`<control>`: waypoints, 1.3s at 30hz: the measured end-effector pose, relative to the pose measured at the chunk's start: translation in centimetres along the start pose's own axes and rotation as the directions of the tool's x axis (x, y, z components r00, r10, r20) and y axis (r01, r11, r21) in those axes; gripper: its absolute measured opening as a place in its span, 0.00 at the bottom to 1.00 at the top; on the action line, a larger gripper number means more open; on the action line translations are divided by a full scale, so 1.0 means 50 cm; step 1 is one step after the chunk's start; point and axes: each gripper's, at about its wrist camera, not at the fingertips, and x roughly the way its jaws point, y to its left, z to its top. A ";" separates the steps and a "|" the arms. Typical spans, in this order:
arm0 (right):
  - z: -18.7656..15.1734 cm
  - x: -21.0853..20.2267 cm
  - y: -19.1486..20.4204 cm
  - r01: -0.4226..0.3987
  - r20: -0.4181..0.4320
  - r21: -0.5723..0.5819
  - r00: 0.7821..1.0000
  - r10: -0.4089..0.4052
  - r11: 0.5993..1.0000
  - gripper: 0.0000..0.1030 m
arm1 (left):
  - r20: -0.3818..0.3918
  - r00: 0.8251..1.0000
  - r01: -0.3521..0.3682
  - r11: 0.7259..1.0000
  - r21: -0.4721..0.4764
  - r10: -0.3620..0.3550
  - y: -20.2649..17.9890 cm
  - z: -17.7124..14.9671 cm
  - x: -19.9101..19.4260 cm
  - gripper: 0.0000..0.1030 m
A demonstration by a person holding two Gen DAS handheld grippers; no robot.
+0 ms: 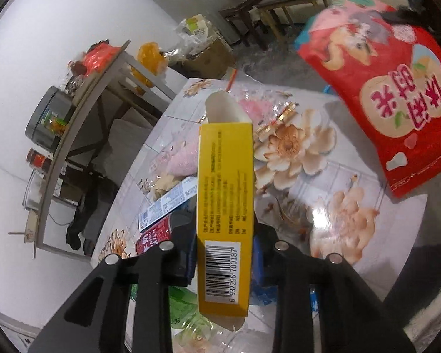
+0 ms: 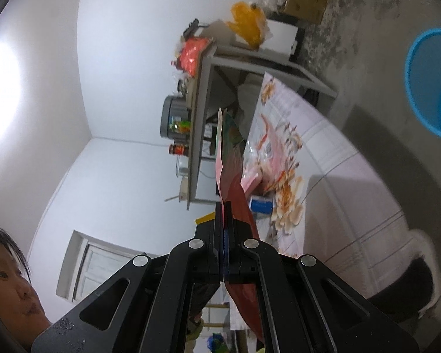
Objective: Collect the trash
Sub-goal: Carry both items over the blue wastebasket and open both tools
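My left gripper (image 1: 225, 235) is shut on a yellow carton (image 1: 225, 176) with a barcode. It holds the carton end-on above the flower-print table (image 1: 338, 182), with the carton's torn-open flap pointing away. A red snack bag (image 1: 397, 103) hangs in the air at the upper right of the left wrist view. In the right wrist view that red snack bag (image 2: 232, 158) stands edge-on, pinched between the jaws of my shut right gripper (image 2: 224, 206). A blue wastebasket (image 2: 426, 82) stands on the floor beyond the table (image 2: 352, 176).
More litter lies on the table: a blue-and-white wrapper (image 1: 167, 203), a red pack (image 1: 153, 238), pink and clear wrappers (image 1: 252, 106) and a green plastic bottle (image 1: 182, 300). A grey cluttered shelf unit (image 1: 73, 135) stands beside the table. A cardboard box (image 1: 208, 56) and wooden chairs (image 1: 279, 0) lie beyond. A person's head (image 2: 6, 279) shows at the edge.
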 end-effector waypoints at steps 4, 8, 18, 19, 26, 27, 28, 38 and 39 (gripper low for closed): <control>0.020 -0.048 0.002 0.011 0.058 -0.013 0.998 -0.010 1.000 0.00 | 0.023 0.993 0.120 0.984 -0.129 -0.118 0.030 0.036 -0.017 0.27; 0.047 -0.110 -0.004 0.047 0.157 -0.018 0.987 -0.043 0.999 0.00 | 0.101 0.971 0.233 0.955 -0.186 -0.217 0.034 0.101 -0.040 0.27; 0.151 -0.236 -0.104 0.151 0.372 0.122 0.909 -0.187 0.981 0.00 | 0.135 0.790 0.613 0.759 -0.220 -0.598 -0.104 0.400 0.061 0.27; 0.159 -0.237 -0.120 0.160 0.383 0.144 0.901 -0.204 0.977 0.00 | 0.121 0.780 0.624 0.749 -0.222 -0.614 -0.124 0.420 0.077 0.27; 0.229 -0.205 -0.285 0.196 0.380 0.324 0.869 -0.317 0.925 0.00 | -0.027 0.743 0.641 0.722 -0.260 -0.669 -0.291 0.556 0.250 0.27; 0.244 -0.196 -0.308 0.186 0.378 0.340 0.871 -0.315 0.922 0.00 | -0.040 0.747 0.633 0.728 -0.263 -0.664 -0.312 0.569 0.267 0.27; 0.258 -0.188 -0.323 0.196 0.378 0.354 0.865 -0.332 0.914 0.02 | -0.053 0.748 0.629 0.732 -0.262 -0.662 -0.337 0.585 0.288 0.29; 0.287 -0.194 -0.425 0.329 0.351 0.460 0.785 -0.510 0.824 0.48 | -0.005 0.755 0.607 0.701 -0.373 -0.656 -0.321 0.599 0.319 0.62; 0.278 -0.199 -0.415 0.342 0.352 0.449 0.781 -0.515 0.826 0.48 | 0.011 0.765 0.603 0.710 -0.363 -0.644 -0.303 0.592 0.306 0.63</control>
